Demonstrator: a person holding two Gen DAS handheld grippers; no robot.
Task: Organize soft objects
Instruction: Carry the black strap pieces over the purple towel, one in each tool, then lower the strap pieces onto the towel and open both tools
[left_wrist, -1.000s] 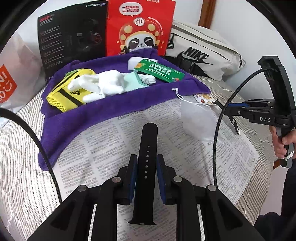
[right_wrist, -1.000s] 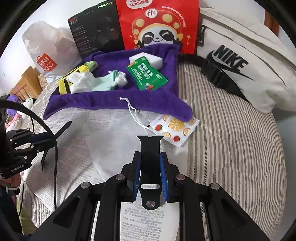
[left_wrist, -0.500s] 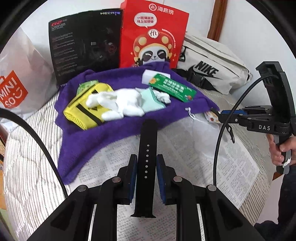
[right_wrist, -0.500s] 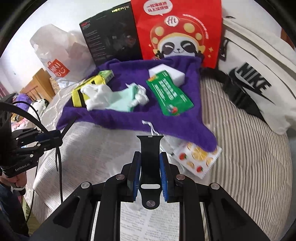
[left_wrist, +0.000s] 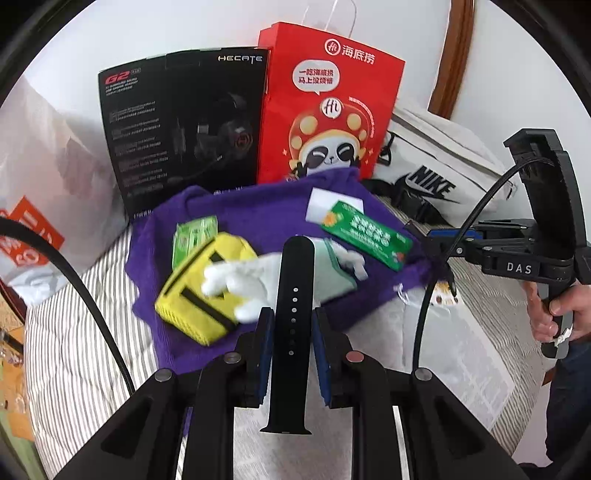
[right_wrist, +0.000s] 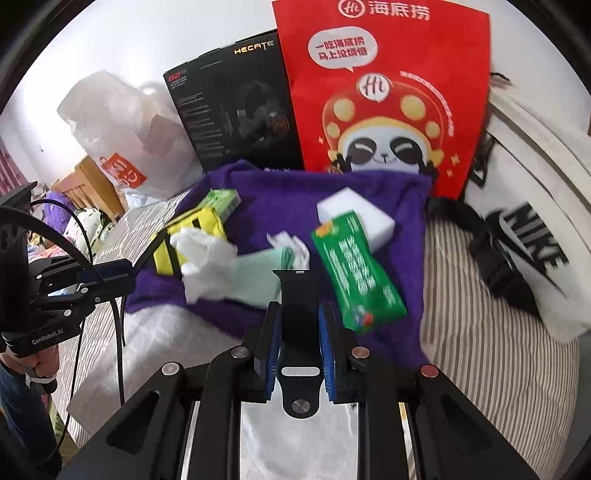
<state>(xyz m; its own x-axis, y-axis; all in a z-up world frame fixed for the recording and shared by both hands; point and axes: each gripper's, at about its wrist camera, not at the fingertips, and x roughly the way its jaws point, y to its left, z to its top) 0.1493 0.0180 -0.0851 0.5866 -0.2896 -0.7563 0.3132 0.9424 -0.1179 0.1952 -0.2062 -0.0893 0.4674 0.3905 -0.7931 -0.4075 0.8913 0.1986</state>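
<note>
My left gripper (left_wrist: 292, 325) is shut on a long black watch strap with holes (left_wrist: 294, 295), held above the bed near the purple towel (left_wrist: 258, 206). My right gripper (right_wrist: 298, 325) is shut on a short black watch strap piece (right_wrist: 298, 306) just before the towel's (right_wrist: 288, 199) front edge. On the towel lie a yellow pouch (left_wrist: 199, 291), a white glove (left_wrist: 243, 284), a mint cloth (right_wrist: 258, 269), a green packet (right_wrist: 356, 273), a white sponge (right_wrist: 354, 214) and a small green box (right_wrist: 221, 201).
A red panda paper bag (left_wrist: 328, 110), a black headset box (left_wrist: 184, 125) and a white Nike bag (right_wrist: 524, 229) stand behind the towel. A white plastic shopping bag (right_wrist: 122, 140) is at the left. Newspaper (left_wrist: 465, 362) covers the striped bedding (right_wrist: 491, 362).
Both grippers have moved forward toward the purple towel, each still holding its strap piece. The towel and its items now look closer and larger.
</note>
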